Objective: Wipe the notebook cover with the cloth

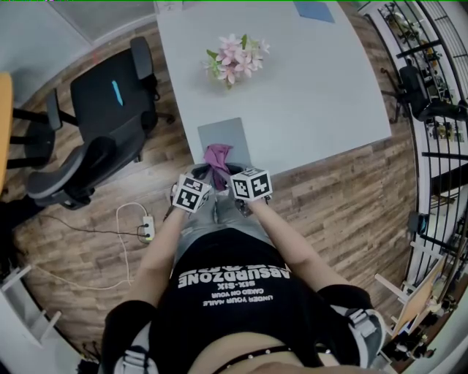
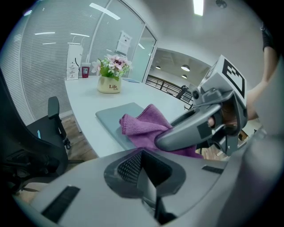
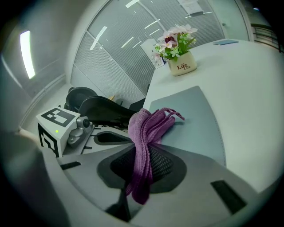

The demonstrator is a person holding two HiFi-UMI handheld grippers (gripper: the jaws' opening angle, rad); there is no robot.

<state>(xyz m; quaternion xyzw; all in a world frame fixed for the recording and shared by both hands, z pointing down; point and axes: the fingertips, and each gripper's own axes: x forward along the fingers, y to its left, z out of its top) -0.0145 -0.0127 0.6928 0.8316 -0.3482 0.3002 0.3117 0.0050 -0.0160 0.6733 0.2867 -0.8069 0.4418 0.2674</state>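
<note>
A grey notebook (image 1: 223, 136) lies flat at the near edge of the white table (image 1: 322, 88). A purple cloth (image 1: 217, 157) rests bunched on its near end. In the right gripper view, my right gripper (image 3: 142, 164) is shut on the cloth (image 3: 148, 126), which hangs folded between the jaws and drapes onto the notebook (image 3: 191, 115). My left gripper (image 2: 144, 170) is shut with nothing in it and hovers just off the table's edge, left of the cloth (image 2: 142, 124). In the head view both grippers sit side by side at the notebook's near end, left gripper (image 1: 197, 181), right gripper (image 1: 238, 175).
A pot of pink flowers (image 1: 235, 57) stands on the table beyond the notebook, and a blue flat item (image 1: 314, 10) lies at the far edge. A black office chair (image 1: 95, 131) stands left of the table. A power strip (image 1: 148, 228) with a cable lies on the wooden floor.
</note>
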